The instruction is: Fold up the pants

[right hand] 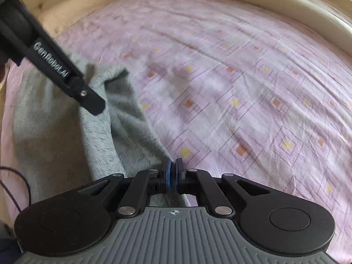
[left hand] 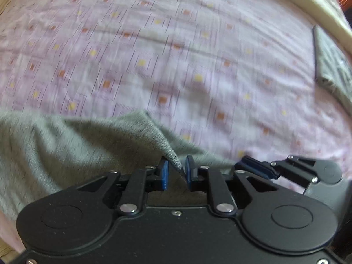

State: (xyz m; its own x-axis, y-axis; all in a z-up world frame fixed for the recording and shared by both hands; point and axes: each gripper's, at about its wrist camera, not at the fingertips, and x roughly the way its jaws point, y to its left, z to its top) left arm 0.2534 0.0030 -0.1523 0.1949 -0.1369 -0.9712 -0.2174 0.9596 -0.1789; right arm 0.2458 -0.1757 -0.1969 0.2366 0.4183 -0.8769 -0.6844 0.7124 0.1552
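The grey pants look soft, light and floppy (knit, not slippery), best held at corners and hems. They drape at the near edge of the bed, off its lilac sheet. The right gripper pinches an edge; the left gripper, narrowly parted, has a fold between its pads.
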